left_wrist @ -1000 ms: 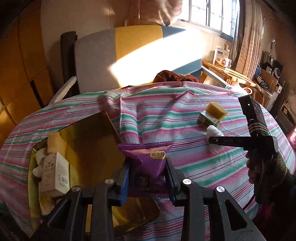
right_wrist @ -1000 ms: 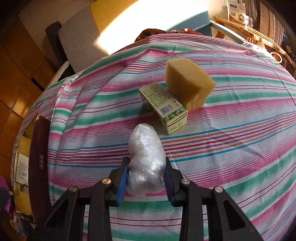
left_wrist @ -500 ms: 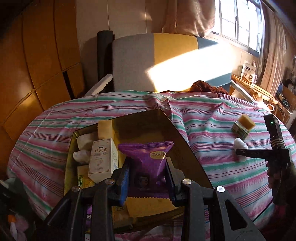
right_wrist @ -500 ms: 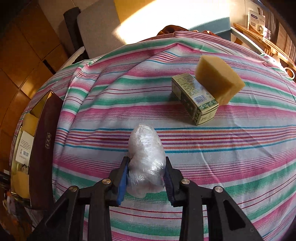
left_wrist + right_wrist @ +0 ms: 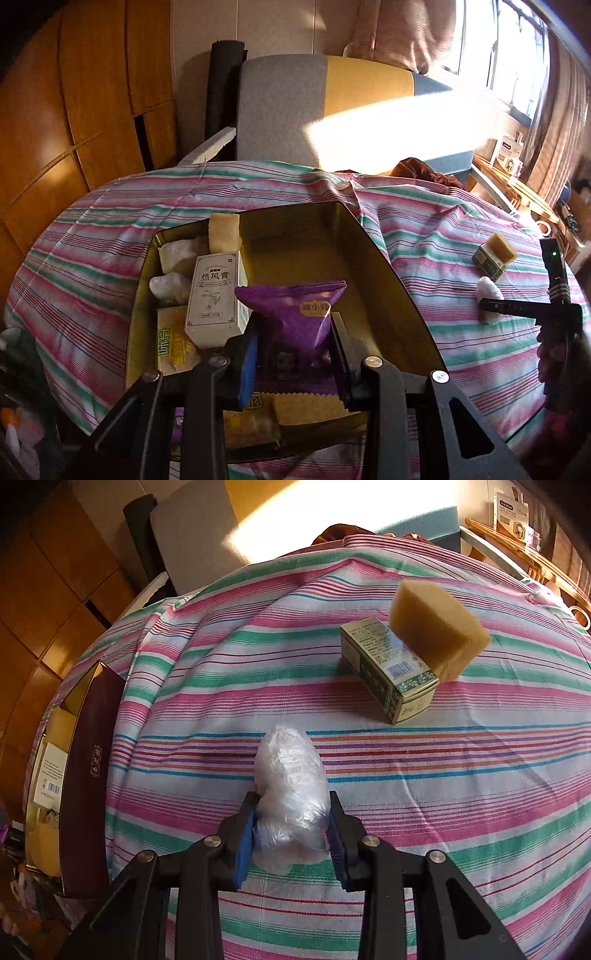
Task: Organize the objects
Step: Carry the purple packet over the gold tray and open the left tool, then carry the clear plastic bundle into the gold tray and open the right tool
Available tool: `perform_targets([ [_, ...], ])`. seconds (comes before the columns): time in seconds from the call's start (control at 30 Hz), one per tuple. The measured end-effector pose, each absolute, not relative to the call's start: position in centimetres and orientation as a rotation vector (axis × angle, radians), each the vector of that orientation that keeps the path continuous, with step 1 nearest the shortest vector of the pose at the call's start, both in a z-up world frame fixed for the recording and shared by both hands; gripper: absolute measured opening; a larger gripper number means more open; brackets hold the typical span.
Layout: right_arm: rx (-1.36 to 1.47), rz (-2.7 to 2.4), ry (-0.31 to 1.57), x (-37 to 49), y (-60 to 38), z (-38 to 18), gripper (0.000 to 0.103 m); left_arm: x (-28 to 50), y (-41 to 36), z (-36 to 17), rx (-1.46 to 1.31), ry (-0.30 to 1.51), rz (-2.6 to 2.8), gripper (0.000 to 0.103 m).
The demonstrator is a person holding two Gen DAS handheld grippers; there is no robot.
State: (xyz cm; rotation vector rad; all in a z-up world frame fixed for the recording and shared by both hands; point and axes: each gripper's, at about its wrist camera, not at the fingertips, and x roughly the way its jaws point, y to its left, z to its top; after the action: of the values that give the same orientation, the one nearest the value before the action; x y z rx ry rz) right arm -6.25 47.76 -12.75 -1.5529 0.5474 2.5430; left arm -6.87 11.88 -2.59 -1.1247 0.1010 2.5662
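Purple snack packet (image 5: 295,314): clamped upright between fingers (image 5: 246,363) of left gripper (image 5: 293,363), nearly closed on it; poised over open gold-lined box (image 5: 373,258), near its 6 o'clock end.

Box contents, left wrist view: white carton with printed characters (image 5: 214,297) standing at 9 o'clock of packet; yellow sponge block (image 5: 223,232) at 11 o'clock, against far wall; pale wrapped lumps (image 5: 175,271) along left wall; yellow packets (image 5: 173,341) lower left and beneath gripper.

Clear plastic-wrapped bundle (image 5: 290,797): pinched between fingers (image 5: 245,843) of right gripper (image 5: 291,843), narrow gap, film bulging past pads; lower end on or just above striped cloth (image 5: 443,775) covering bench, contact not discernible.

Green-and-cream carton (image 5: 388,672): lying on cloth at 1 o'clock of bundle, well apart from it. Tan sponge (image 5: 439,627): propped tilted against carton's far side, touching.

Box, right wrist view: dark maroon outer wall (image 5: 92,775) at 9 o'clock, at bench edge.

Right gripper also seen in left wrist view (image 5: 491,304), at 3 o'clock, held by a hand (image 5: 554,354).
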Motion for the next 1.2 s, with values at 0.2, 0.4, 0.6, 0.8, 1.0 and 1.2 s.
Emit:
perform_targets([
  [0.2,-1.570,2.536,0.498,-6.4,47.3,-12.7,0.035,-10.0,9.9,-2.7,-1.229,-0.145,2.461,0.035],
  [0.4,-1.586,2.534,0.448,-6.5,47.0,-12.7,0.035,-14.2,11.1,-2.7,-1.294,-0.225,2.383,0.035],
  [0.6,-1.592,2.533,0.434,-6.6,46.8,-12.7,0.035,-18.9,14.3,-4.4,-1.368,-0.141,2.383,0.035],
  [0.8,-1.598,2.535,0.423,-6.7,46.8,-12.6,0.035,-24.0,14.9,-7.2,-1.471,-0.079,2.461,0.036],
  [1.0,-1.602,2.538,0.402,-6.6,46.7,-12.6,0.035,-25.3,13.6,-7.3,-1.429,0.002,2.569,0.053],
  [1.2,-1.594,2.540,0.354,-6.7,46.3,-12.6,0.035,-21.5,12.5,-5.0,-1.302,0.064,2.636,0.053],
])
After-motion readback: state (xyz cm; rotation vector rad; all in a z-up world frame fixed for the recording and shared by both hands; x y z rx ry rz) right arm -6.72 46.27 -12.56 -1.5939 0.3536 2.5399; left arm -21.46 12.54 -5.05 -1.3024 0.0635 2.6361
